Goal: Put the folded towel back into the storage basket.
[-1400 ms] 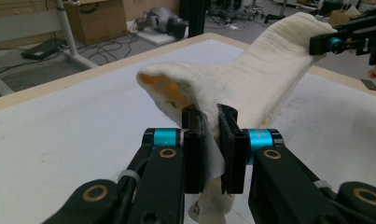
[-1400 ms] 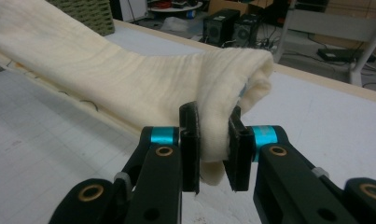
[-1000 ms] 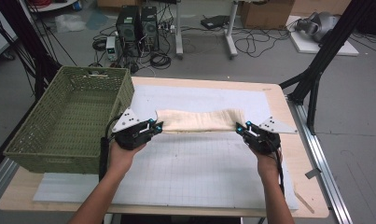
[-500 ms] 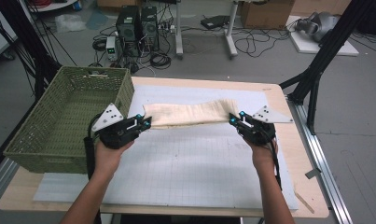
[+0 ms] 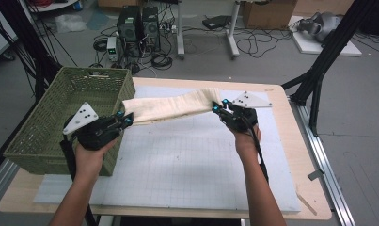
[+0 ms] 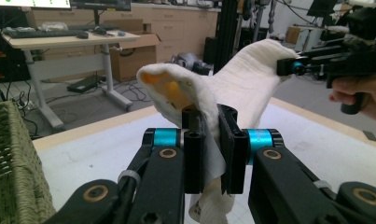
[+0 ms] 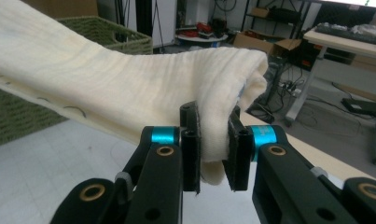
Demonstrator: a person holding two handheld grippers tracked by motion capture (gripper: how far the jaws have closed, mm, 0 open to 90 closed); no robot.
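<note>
A folded cream towel (image 5: 170,106) hangs in the air above the white gridded mat (image 5: 177,160), stretched between both grippers. My left gripper (image 5: 125,117) is shut on the towel's left end (image 6: 213,140), right at the rim of the green woven basket (image 5: 46,127). My right gripper (image 5: 217,107) is shut on the towel's right end (image 7: 213,140) over the middle-right of the mat. In the left gripper view the right gripper (image 6: 293,67) is seen pinching the far end. The basket (image 7: 106,32) stands behind the towel in the right gripper view.
The basket fills the table's left side, and its inside looks bare. The wooden table edge (image 5: 309,155) runs along the right. Beyond the table stand computer towers (image 5: 138,23), cables and desk legs on the floor. A black frame post (image 5: 319,80) rises at the right.
Both grippers have lifted the towel off the mat and carried it left. The left end has gone from mid-table to the basket's rim, and the right gripper followed.
</note>
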